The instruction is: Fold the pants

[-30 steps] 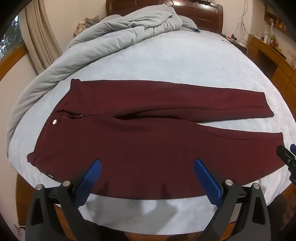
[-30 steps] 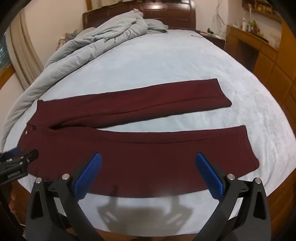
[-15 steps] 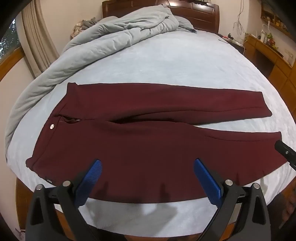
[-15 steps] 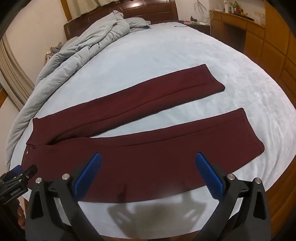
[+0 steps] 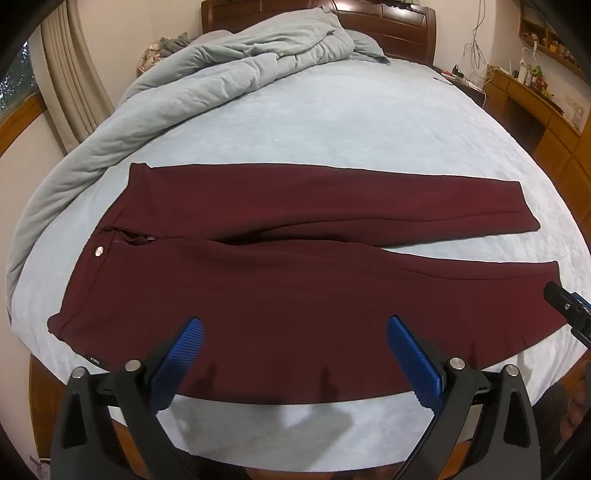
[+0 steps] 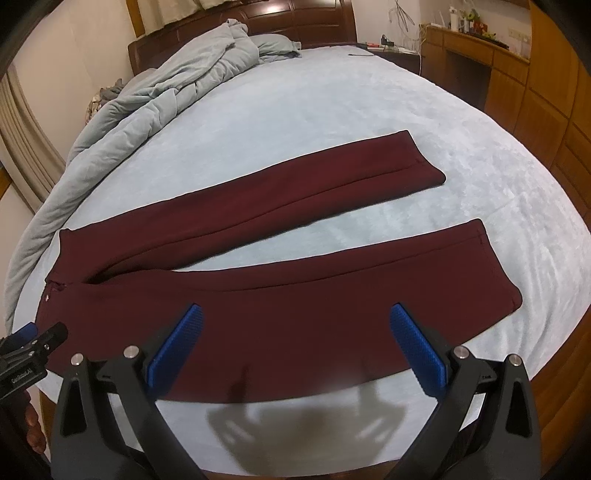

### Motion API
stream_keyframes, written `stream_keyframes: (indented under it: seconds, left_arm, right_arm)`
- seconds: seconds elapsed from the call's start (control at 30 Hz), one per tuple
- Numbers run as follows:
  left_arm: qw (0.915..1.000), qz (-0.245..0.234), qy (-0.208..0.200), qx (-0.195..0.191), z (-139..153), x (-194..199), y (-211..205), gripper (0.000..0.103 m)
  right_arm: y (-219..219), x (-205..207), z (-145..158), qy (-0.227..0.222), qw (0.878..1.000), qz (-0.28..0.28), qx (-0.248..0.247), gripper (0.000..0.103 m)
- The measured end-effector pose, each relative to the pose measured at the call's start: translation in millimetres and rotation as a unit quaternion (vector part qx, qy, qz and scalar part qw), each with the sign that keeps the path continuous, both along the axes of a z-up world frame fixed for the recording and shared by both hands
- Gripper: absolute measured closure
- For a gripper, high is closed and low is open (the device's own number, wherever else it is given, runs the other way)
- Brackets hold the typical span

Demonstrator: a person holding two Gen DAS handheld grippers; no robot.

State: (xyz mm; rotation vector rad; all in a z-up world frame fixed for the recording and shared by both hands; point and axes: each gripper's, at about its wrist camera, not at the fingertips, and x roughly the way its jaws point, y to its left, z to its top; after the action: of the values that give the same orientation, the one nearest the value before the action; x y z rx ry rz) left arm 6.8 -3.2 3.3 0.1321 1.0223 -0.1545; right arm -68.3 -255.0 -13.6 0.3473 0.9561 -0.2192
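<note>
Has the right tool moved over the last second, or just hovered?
Yes. In the right wrist view the headboard slid right and the maroon pants tilted, so the right tool turned left, open.

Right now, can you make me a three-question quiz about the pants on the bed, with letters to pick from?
1. Where do the pants lie?
A. on the bed
B. on the floor
C. on the desk

2. What colour are they?
A. blue
B. dark red
C. green

3. How are the left gripper and right gripper?
A. both open, holding nothing
B. both shut on the pants
C. one open, one shut

Answers:
1. A: they are spread flat on the bed, legs apart.
2. B: the cloth is dark red; the blanket behind is grey.
3. A: each pair of blue pads stands wide apart above the cloth.
</note>
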Motion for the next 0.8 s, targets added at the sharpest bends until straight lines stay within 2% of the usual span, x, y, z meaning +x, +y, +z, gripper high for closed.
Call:
stream_keyframes:
  seconds: [0.8]
  left_arm:
    - [1.0,0.0,0.005,-0.003,-3.9,2.2,0.3,0.004]
  right_arm:
    - [1.9,0.0,-1.5,0.006,1.0,0.008,-0.004,0.003]
